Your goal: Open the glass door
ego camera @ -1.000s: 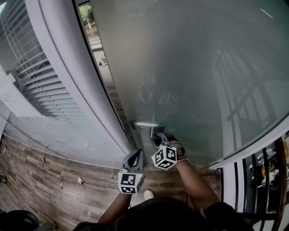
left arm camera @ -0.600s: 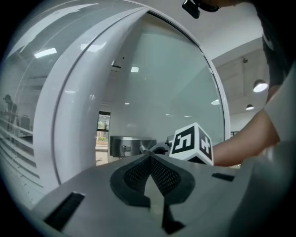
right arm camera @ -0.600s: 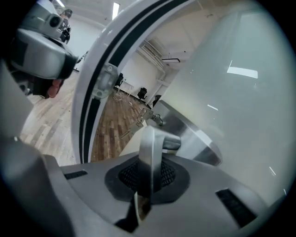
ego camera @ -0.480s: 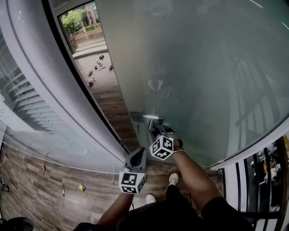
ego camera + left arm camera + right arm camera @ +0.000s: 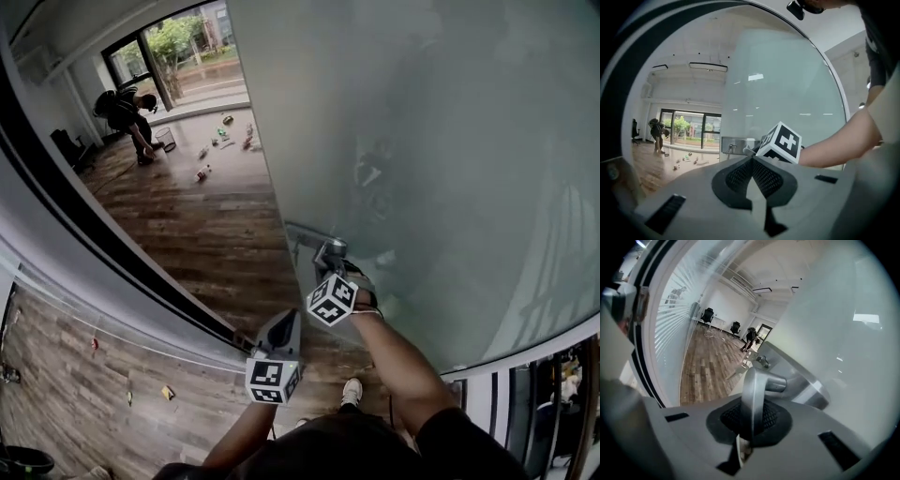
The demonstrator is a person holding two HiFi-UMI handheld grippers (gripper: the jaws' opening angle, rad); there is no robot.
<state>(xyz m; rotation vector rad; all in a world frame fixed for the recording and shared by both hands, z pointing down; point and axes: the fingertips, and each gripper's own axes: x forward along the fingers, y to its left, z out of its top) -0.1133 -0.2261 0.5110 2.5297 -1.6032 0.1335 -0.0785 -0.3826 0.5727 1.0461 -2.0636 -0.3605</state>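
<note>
Wooden floor (image 5: 211, 246) beyond glass door (image 5: 441, 141) bears scattered items (image 5: 223, 133)

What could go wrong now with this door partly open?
1. The right gripper holds only the thin handle in shut jaws; it could slip off as the door swings.
2. A person crouches in the room beyond, with small things on the floor; a wide swing that way might reach the things, though they look far off.
</note>
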